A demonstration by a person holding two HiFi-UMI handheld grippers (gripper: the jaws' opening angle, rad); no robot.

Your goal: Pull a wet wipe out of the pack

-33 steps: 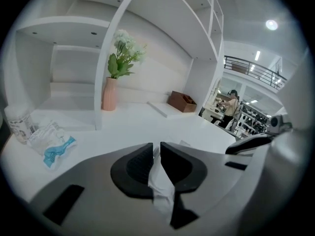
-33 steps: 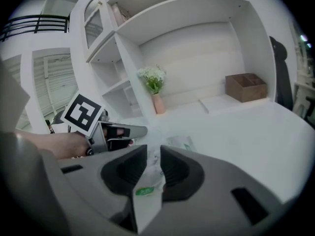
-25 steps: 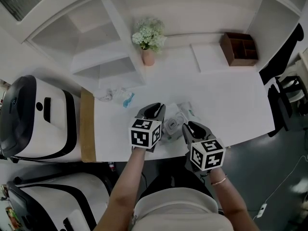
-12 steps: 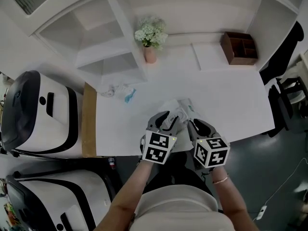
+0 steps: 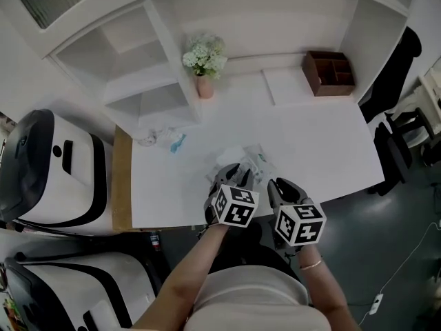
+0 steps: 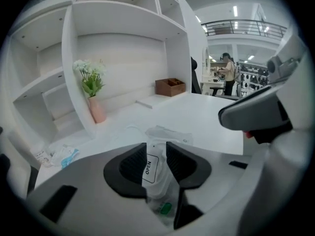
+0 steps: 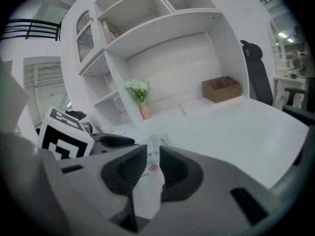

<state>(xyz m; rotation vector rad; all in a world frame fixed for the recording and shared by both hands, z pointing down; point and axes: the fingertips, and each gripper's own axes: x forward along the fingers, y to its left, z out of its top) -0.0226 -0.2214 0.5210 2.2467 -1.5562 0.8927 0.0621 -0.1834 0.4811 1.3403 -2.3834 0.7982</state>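
White soft plastic, wrinkled and slightly glossy, makes up the pack (image 5: 252, 161), which lies at the front of the smooth white bench (image 5: 310, 143), just ahead of both grippers. The left gripper (image 5: 234, 175) points down at the pack's near end. Its dark ribbed fingers (image 6: 129, 167) are closing around a thin translucent flap (image 6: 151, 167) with a rectangular label reading OPEN. The flap stands upright in the gap, with a finger close on each side. The right gripper (image 5: 278, 185) is just beside the left one. Its black fingers (image 7: 125, 173) are pinched together on a narrow fold of the pack's white film, which bears a small red mark. Farther back, a pink vase (image 5: 204, 86) of small white flowers stands by the shelf upright. A brown wooden box (image 5: 329, 73) with compartments sits well apart to the right.
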